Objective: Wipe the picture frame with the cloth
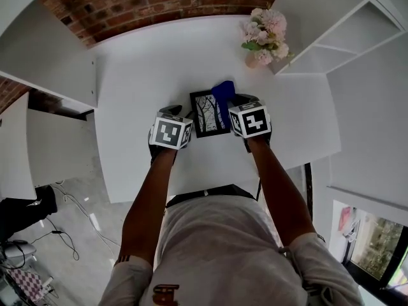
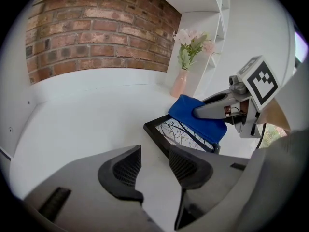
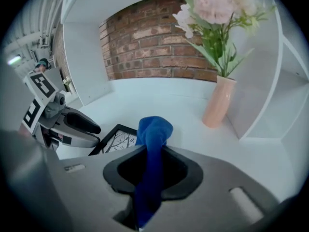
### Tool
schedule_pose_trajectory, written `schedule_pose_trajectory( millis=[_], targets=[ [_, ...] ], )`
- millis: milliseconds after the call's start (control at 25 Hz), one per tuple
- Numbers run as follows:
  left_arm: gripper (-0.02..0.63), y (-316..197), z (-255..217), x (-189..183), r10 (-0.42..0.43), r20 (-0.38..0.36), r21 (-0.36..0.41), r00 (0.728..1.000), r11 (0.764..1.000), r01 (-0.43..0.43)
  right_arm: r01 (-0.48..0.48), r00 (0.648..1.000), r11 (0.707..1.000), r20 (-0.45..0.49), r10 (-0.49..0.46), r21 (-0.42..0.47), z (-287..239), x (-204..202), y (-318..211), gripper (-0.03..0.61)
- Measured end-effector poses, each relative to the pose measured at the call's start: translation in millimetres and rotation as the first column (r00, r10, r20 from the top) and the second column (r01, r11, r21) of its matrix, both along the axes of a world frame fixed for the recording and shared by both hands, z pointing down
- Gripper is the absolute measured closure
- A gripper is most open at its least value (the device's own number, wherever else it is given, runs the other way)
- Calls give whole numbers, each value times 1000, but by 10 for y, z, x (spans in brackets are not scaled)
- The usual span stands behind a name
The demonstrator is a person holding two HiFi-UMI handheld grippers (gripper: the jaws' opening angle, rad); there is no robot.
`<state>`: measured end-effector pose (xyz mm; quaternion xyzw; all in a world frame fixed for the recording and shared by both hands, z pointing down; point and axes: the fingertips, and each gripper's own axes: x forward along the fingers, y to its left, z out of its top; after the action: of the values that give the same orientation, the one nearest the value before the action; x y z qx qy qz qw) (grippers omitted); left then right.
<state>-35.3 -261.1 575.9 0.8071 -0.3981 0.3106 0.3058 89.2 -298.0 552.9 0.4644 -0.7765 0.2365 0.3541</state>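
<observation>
A big white table fills most of the head view. A red brick wall is behind it and white shelves are at the right. The person's two arms reach out over the table. The left gripper sits just left of the black picture frame. Its fingers are a little way apart, with only bare table between them. The right gripper has its fingers squeezed tight on the blue cloth. The frame lies flat in the middle of the table, between the two grippers. A pink vase of flowers stands at the back, near the shelves. The cloth rests on the frame's far right corner.
</observation>
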Motion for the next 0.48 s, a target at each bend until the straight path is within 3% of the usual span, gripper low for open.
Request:
schedule_pose_trajectory(
  millis=[320,480],
  targets=[
    [439,-3,2,3,-2,-13,1,1000,1000,2,3,989,999,149,-9,38,-338,-415,195,502],
    [439,0,-2,5,6,-15,1,1000,1000,-6,38,985,999,167,-40,18,-288,-715,328,503]
  ],
)
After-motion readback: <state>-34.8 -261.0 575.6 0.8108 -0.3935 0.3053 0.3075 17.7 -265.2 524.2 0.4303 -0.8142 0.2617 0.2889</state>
